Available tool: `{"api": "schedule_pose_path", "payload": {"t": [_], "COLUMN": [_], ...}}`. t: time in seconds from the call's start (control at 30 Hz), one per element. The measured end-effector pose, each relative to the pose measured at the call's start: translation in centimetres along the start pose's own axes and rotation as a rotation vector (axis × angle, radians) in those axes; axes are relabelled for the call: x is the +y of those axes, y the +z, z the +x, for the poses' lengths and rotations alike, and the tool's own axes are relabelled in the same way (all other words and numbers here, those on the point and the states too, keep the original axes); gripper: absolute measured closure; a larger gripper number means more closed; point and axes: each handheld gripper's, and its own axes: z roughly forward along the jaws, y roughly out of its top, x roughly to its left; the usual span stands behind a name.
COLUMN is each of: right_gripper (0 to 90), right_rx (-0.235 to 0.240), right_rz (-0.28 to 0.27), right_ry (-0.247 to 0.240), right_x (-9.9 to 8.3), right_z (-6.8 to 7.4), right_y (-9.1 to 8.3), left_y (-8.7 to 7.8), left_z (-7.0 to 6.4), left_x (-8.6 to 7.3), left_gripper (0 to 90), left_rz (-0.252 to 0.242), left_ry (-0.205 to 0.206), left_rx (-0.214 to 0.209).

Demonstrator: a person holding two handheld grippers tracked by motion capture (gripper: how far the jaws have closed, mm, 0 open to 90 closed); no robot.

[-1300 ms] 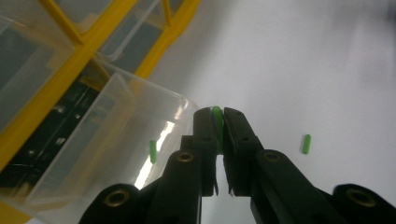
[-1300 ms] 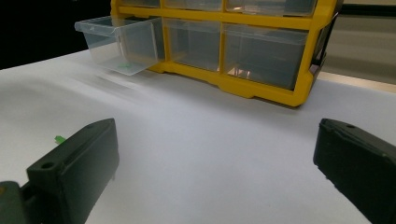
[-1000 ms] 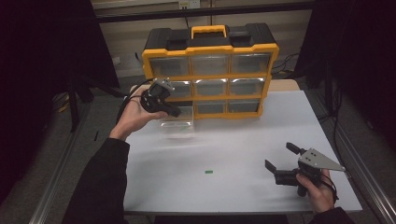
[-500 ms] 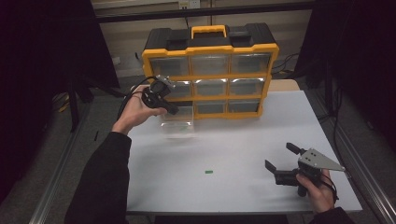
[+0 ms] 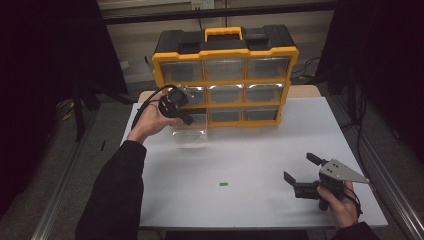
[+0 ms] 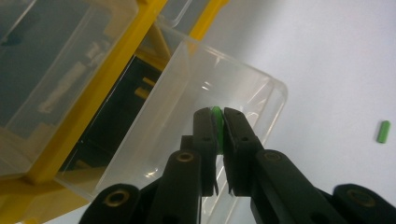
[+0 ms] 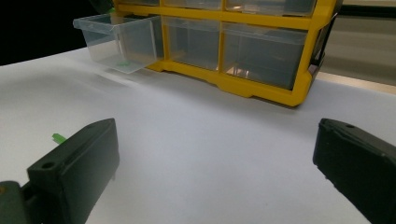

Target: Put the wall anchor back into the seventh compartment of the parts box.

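A matte white tabletop (image 5: 250, 165) stands in a dim room, dark floor along its side edges. At its far edge sits a yellow-and-black plastic organiser case (image 5: 225, 75) with clear drawers. One clear plastic drawer (image 6: 205, 116) is pulled out from the bottom-left bay. The left tongs (image 6: 217, 116), above it, are nearly closed on a small green plastic peg (image 6: 216, 112). A second small green peg (image 5: 223, 184) lies toward the near edge, with bare surface around it. The right tongs (image 5: 300, 172) hover wide open and empty by the near right corner.
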Motion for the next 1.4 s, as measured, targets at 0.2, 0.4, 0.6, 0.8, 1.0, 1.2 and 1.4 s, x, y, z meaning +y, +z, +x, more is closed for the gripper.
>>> {"api": "schedule_pose_path", "payload": {"t": [0.2,0.4,0.6,0.8,1.0,1.2,1.4], "right_gripper": [0.3,0.3,0.3,0.3,0.3,0.3,0.3], "right_rx": [-0.002,0.0,-0.001,-0.001,0.003,0.0,0.0], "right_rz": [-0.001,0.0,-0.001,-0.002,0.0,0.001,-0.002], "right_ry": [0.0,0.002,0.001,0.002,0.0,0.0,0.001], "right_x": [0.0,0.0,0.0,0.0,0.0,0.0,0.0], "right_z": [0.0,0.0,0.0,0.0,0.0,0.0,0.0], "right_y": [0.0,0.0,0.0,0.0,-0.1,-0.1,-0.1], "left_y": [0.5,1.4,2.0,2.8,3.3,3.9,4.2], "left_z": [0.5,0.9,0.8,1.2,1.7,1.8,1.9], "left_x": [-0.1,-0.2,-0.1,-0.4,-0.8,-0.8,-0.7], "left_gripper": [84.4,84.4,84.4,84.4,84.4,84.4,84.1], "left_rz": [0.02,0.037,0.055,0.086,0.12,0.125,0.145], "left_ry": [-0.011,-0.031,-0.036,-0.046,-0.033,-0.028,-0.022], "left_rx": [0.005,-0.006,-0.007,-0.012,-0.011,0.006,-0.008]}}
